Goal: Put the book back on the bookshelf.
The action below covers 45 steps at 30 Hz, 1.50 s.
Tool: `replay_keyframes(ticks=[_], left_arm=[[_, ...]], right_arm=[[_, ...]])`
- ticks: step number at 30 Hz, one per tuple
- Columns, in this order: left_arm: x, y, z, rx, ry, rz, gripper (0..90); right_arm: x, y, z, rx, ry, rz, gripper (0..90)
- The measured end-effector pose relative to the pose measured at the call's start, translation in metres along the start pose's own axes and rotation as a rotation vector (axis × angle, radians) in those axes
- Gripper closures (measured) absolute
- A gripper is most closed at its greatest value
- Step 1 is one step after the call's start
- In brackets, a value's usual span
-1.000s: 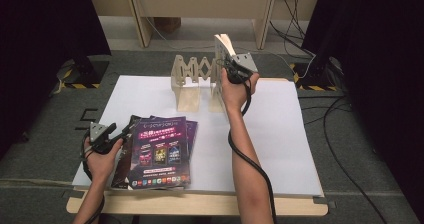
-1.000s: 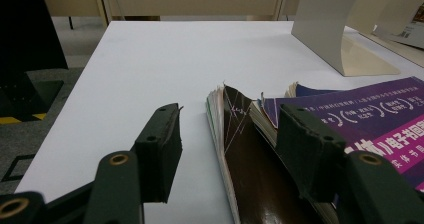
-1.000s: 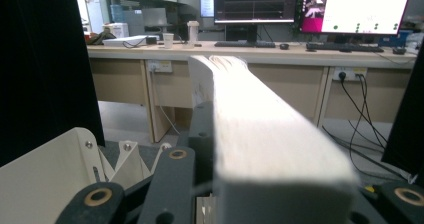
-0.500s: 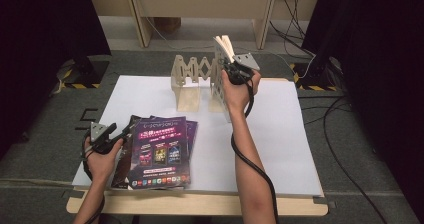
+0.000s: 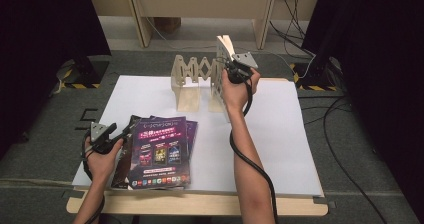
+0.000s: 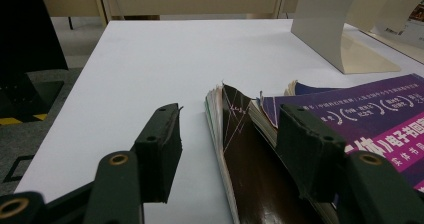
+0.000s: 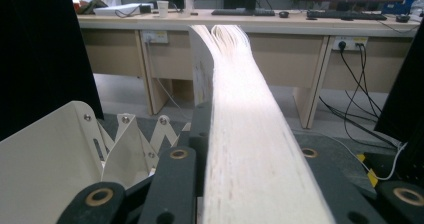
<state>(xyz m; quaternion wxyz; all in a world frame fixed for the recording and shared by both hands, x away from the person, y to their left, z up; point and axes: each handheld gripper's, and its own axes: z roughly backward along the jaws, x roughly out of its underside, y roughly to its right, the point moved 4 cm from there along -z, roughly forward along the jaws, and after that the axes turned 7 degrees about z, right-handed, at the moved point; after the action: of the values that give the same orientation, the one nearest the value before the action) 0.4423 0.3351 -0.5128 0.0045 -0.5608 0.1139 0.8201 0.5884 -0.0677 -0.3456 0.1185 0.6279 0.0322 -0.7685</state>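
Item 1, nearest the person: stack of magazines (image 5: 157, 151), purple and dark covers, lying flat and slightly fanned at the near left of the white worktop (image 5: 280, 134). Page edges face the left gripper.

Item 2: left gripper (image 6: 227, 134), held low at the stack's left edge. Fingers (image 6: 160, 144) set wide and gripping nothing; one pad stands over bare worktop, the other over the purple cover, with the spine corner of the stack in the gap between them.

Item 3, farther back: right gripper (image 5: 227, 66), raised above the rear of the worktop beside the stand. Its fingers have just been closing and now clamp a thick magazine (image 5: 225, 44) by its fore-edge. In the right gripper view the cream page block (image 7: 250, 149) runs up between the two pads, its far end splaying open.

Item 4: cream expandable bookstand (image 5: 192, 76), accordion links between two upright end plates, standing at the rear centre of the worktop. The held magazine sits against its right end plate; whether it rests on the base cannot be told.

Item 5, beyond: wooden desk (image 5: 200, 4), cables on the floor.
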Motion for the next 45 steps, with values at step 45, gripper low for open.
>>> replay_keyframes(ticks=[45], left_arm=[[0.000, 0.001, 0.000, 0.000, 0.003, -0.005, 42.5]], right_arm=[[0.009, -0.005, 0.029, -0.055, 0.051, 0.027, 56.5]])
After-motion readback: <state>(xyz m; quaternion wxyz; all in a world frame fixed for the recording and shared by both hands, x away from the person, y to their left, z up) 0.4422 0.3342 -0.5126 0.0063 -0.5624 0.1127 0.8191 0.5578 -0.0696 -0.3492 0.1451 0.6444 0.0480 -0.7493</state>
